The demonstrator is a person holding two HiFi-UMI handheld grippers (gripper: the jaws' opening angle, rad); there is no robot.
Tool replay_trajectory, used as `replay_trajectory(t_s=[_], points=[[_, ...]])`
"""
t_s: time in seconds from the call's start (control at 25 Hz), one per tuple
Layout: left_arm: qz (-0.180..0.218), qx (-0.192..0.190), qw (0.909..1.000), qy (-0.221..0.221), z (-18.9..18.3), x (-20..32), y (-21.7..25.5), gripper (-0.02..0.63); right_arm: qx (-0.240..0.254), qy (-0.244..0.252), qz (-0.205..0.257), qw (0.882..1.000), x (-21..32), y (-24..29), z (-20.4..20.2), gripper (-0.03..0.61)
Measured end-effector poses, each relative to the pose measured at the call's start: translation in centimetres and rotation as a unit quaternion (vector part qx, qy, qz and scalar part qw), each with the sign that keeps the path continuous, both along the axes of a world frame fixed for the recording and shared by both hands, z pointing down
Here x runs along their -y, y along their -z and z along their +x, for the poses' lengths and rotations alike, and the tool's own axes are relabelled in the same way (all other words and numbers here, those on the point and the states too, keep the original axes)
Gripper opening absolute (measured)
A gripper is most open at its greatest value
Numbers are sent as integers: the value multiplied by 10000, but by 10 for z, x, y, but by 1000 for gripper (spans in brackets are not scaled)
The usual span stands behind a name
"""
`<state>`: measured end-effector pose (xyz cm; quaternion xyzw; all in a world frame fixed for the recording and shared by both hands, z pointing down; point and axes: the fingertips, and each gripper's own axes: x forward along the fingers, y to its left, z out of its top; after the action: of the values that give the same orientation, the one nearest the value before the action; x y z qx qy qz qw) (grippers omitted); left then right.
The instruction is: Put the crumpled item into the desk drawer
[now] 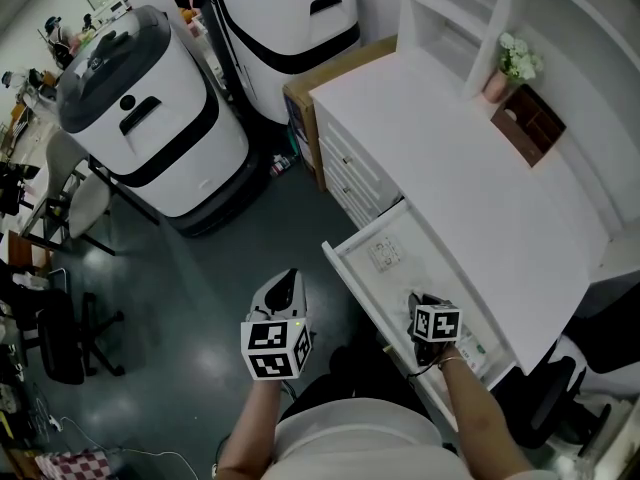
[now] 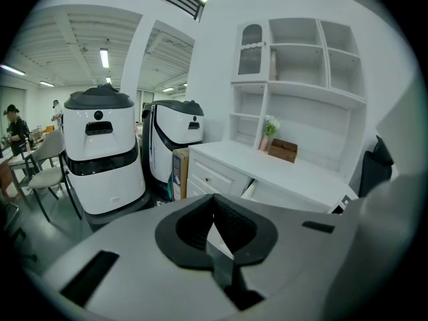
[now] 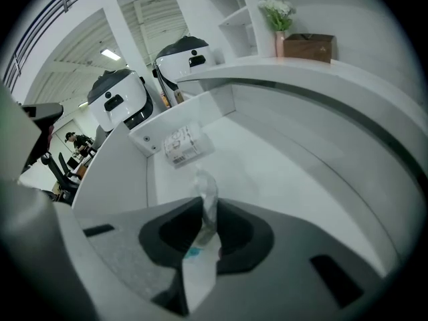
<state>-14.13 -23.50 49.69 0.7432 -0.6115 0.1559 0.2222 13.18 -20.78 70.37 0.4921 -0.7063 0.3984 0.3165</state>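
The white desk [image 1: 470, 168] has its drawer [image 1: 345, 268] pulled open toward me. My right gripper [image 1: 420, 300] reaches down into the drawer's near half. In the right gripper view it [image 3: 206, 202] is shut on the crumpled item [image 3: 205, 187], a thin clear and white wrapper that sticks out past the jaw tips above the drawer floor [image 3: 267, 172]. In the head view the gripper hides the wrapper. My left gripper [image 1: 288, 276] hangs over the dark floor left of the drawer. Its jaws [image 2: 214, 199] meet at the tips with nothing between them.
A labelled white packet [image 3: 180, 146] [image 1: 385, 253] lies at the drawer's far end, another label [image 1: 476, 348] near my right wrist. A brown wooden box [image 1: 528, 123] and a flower pot [image 1: 515, 63] stand on the desk. Two white-and-black machines [image 1: 150, 118] and a cardboard box [image 1: 300, 93] stand beyond.
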Motion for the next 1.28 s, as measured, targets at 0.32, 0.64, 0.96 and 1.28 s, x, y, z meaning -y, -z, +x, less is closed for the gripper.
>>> replay_trajectory(t_s=[0.32,0.64,0.96,1.28], points=[[-34,7,10000,17,1,-4,-3,-5,-381,146,32,9992,1,-2,4,66],[-70,-9,10000,35,2,-9,-6,-5,-763,-3,145,9970,2,0,13,100],[-86,-23,10000,5,2,-12,-6,-5,-1100,-194,378,9930,4,11,27,154],[-32,-44,10000,-71,1,-15,-4,-5,-955,-407,882,9907,7,42,27,155]])
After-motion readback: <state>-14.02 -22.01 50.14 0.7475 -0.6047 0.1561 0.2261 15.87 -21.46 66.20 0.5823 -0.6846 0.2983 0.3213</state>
